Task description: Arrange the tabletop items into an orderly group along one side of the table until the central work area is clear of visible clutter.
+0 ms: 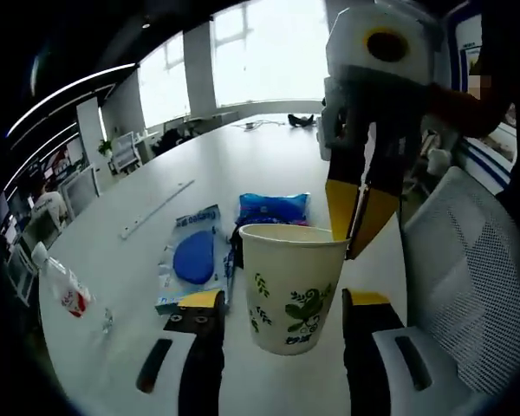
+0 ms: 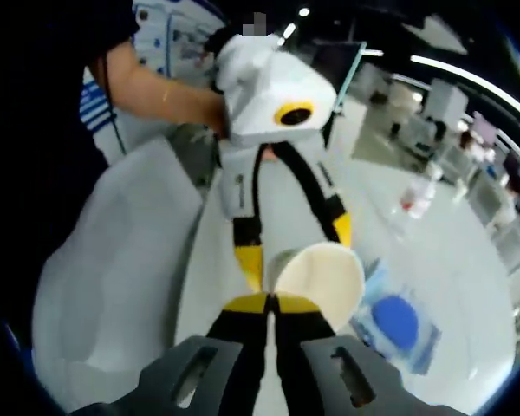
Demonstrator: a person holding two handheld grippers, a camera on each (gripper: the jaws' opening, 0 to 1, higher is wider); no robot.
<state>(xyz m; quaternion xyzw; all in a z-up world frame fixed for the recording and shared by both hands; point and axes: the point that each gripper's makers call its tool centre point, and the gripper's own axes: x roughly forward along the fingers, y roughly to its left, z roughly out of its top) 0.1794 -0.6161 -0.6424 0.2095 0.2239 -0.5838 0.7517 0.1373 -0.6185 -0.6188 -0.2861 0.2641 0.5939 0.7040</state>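
One paper cup point(image 1: 293, 286), apparently empty, between left claw point(image 1: 282, 312) jaws, right claw point(image 1: 357, 227) pinching rim

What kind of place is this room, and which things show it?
Probably an open-plan office or meeting room. A long white table runs toward large windows, a white mesh chair stands beside it, and desks with monitors line the wall.

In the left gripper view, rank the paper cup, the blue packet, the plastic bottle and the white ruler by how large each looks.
1. Paper cup, nearest the camera, so inflated.
2. Blue packet.
3. Plastic bottle and white ruler: too alike to rank.
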